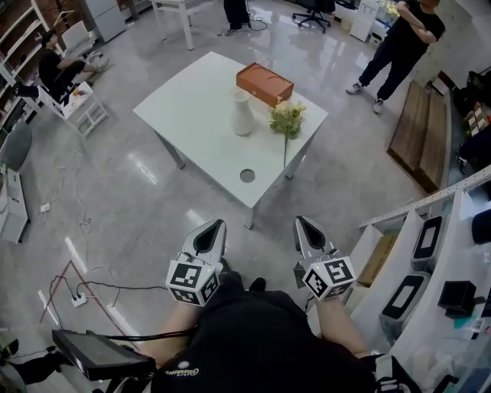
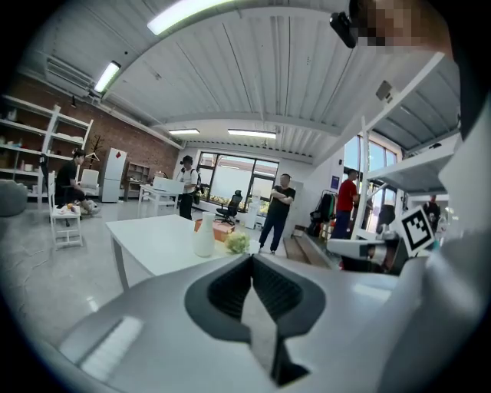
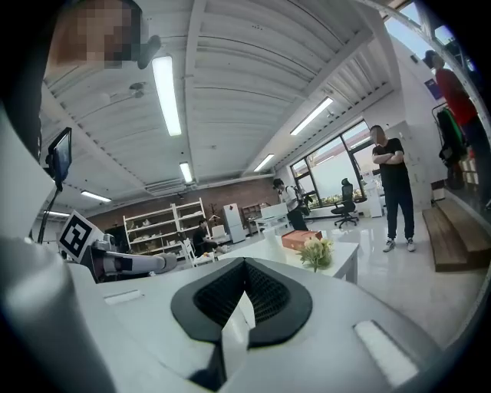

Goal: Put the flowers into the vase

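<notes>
Both left gripper [image 1: 214,228] and right gripper [image 1: 301,225] sit closed, empty; flower bunch [image 1: 287,117], three o'clock of white vase [image 1: 242,113], seems light, crushable; pinch its stem [image 1: 286,150].

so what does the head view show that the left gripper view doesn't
Only the head view: the round grey spot in the table top and the cables on the floor. Only the left gripper view: the ceiling lights, the windows and a person in red. Both: the white table, the vase, the flowers and the orange box.
</notes>
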`<action>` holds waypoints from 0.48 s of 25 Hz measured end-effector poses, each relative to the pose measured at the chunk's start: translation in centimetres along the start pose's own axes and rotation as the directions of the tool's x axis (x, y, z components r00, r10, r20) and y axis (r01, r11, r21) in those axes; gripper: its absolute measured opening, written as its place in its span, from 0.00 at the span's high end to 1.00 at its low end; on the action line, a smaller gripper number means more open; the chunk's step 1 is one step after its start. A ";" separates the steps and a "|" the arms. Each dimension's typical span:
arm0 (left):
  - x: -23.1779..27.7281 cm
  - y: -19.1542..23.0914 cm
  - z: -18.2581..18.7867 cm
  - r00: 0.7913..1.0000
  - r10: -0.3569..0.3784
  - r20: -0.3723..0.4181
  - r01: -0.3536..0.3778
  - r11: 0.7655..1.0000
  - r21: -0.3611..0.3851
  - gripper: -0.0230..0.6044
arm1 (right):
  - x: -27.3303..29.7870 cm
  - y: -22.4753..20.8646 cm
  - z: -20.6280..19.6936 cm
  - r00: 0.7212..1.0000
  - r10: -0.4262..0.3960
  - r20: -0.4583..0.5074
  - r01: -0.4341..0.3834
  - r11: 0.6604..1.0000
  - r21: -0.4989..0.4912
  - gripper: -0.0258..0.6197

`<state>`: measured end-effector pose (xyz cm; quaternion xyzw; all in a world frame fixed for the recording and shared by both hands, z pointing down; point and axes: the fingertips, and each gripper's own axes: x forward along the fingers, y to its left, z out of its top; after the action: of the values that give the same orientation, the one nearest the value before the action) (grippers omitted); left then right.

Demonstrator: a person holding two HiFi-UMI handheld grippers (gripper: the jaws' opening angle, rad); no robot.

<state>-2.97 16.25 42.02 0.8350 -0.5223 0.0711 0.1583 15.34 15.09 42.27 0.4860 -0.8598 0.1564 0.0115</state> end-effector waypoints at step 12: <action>13.2 8.6 5.7 0.999 -0.035 0.000 0.034 0.999 0.020 0.95 | 14.1 -6.0 3.7 0.999 -0.053 0.001 0.053 0.999 0.011 0.96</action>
<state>-5.05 -0.39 42.08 0.8454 -0.5071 0.0733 0.1507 13.48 -0.54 42.69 0.5090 -0.8456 0.1604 0.0125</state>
